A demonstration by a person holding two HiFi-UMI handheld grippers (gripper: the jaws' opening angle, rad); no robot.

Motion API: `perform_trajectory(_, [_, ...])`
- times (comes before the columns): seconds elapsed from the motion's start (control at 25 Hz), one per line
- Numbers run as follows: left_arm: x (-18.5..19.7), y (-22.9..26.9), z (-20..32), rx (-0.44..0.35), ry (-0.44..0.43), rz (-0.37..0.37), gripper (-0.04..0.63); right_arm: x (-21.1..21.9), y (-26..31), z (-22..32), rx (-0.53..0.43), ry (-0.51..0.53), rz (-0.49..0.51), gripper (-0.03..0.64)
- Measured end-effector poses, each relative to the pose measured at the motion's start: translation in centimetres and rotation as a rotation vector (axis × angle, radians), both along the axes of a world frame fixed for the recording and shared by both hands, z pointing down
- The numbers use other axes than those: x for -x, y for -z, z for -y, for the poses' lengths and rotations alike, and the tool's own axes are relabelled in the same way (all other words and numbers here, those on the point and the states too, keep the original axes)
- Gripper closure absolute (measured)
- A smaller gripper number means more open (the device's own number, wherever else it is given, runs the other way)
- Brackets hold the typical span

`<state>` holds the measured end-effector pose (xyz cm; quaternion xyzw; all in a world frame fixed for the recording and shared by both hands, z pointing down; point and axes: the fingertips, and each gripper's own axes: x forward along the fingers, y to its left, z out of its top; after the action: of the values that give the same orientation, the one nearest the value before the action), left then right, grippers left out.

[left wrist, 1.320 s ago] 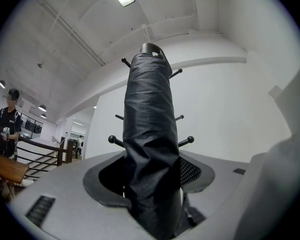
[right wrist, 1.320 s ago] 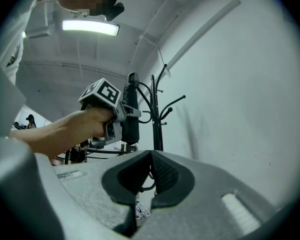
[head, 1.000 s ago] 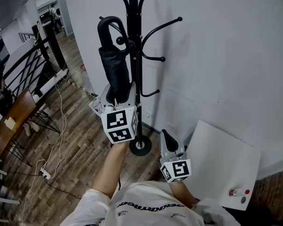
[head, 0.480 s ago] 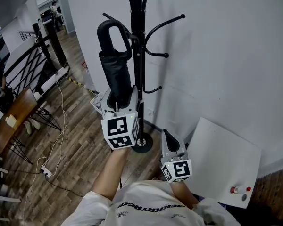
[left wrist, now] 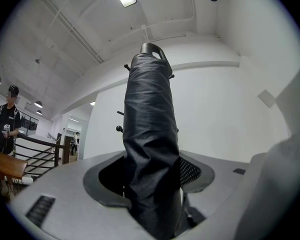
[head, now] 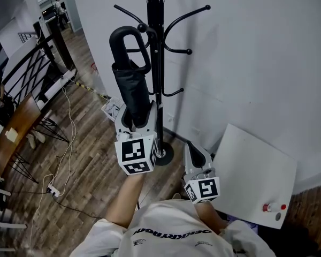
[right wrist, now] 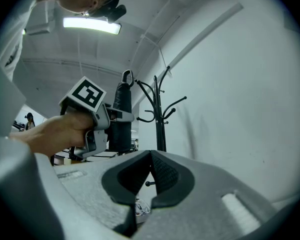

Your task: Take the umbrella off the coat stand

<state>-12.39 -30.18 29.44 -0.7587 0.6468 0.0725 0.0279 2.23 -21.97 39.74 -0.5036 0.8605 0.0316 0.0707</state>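
Still clamping umbrella (head: 131,84) in left gripper (head: 136,114) jaws; just slid it off the coat stand (head: 158,90), probably. Right gripper (head: 190,146) closed, empty.

Umbrella (head: 131,84) in my left tongs (head: 135,119): black.
Coat stand (head: 158,63) just beyond them: black.
Their marker cube (head: 136,155): black-and-white squares.
Floor (head: 80,159) below them: brown wood planks.
Wall (head: 257,63) ahead: white.

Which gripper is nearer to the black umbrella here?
Left. The left gripper is closed on the umbrella, round its folded canopy below the handle. The right gripper sits apart, lower and to the right, jaws together on nothing.
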Motion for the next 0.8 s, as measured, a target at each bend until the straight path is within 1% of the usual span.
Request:
perform_trajectory(0.16, [-0.4, -1.3, -1.1, 0.008, -0.019, 0.005, 0.334, 0.2, -0.2, -0.4, 0.004, -0.006, -0.002, 0.623])
perform_trajectory(0.36, [-0.8, -4.3, -3.2, 0.013, -0.031, -0.001, 0.334, 0.0, -1.9, -2.0, 0.008, -0.01, -0.01, 0.623])
perform_trajectory(0.56, [-0.6, -4.9, -3.2, 0.017, -0.032, 0.015, 0.334, 0.4, -0.8, -1.2, 0.01, -0.008, -0.025, 0.623])
perform_trajectory(0.8, [-0.7, -5.9, -3.7, 0.025, -0.038, 0.003, 0.334, 0.4, -0.5, -0.7, 0.018, -0.006, -0.029, 0.623])
